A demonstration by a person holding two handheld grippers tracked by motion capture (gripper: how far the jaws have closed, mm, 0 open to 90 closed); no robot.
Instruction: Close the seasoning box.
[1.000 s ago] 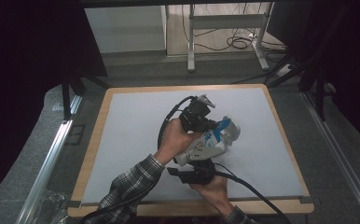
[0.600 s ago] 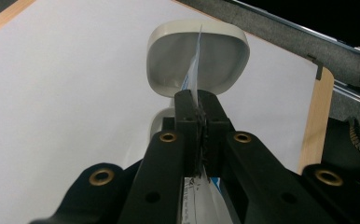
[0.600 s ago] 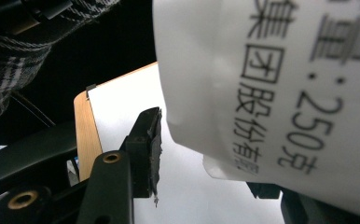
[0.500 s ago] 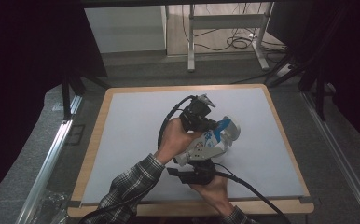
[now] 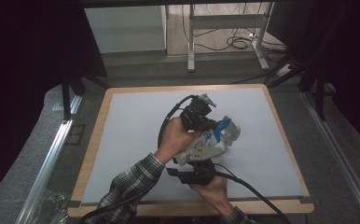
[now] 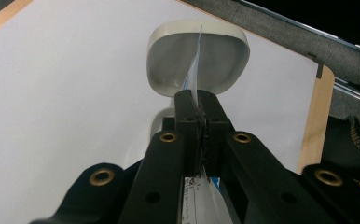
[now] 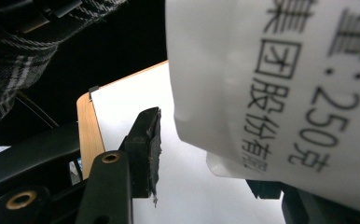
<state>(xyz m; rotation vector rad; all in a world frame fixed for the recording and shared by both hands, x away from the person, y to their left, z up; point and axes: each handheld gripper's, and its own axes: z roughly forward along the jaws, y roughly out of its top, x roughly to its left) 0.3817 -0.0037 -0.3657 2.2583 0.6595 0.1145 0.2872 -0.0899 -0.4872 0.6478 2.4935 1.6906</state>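
A white pouch (image 5: 205, 143) with blue print is held tilted over the middle of the white table mat (image 5: 131, 126). My left gripper (image 5: 212, 124) (image 6: 197, 101) is shut on the pouch's thin top edge (image 6: 194, 74). Just past it stands a white rounded dish (image 6: 169, 60) (image 5: 233, 132), and the pouch's top end leans toward it. My right gripper (image 5: 197, 164) comes up from below the pouch. In the right gripper view the printed pouch (image 7: 280, 79) hangs between the jaws, one finger (image 7: 143, 149) stands apart from it, and the other is mostly hidden behind it.
The mat lies on a wood-edged board (image 5: 92, 154). A plaid sleeve (image 5: 127, 191) reaches in from the lower left, and black cables (image 5: 169, 121) trail from both grippers. Metal rails (image 5: 52, 154) flank the board.
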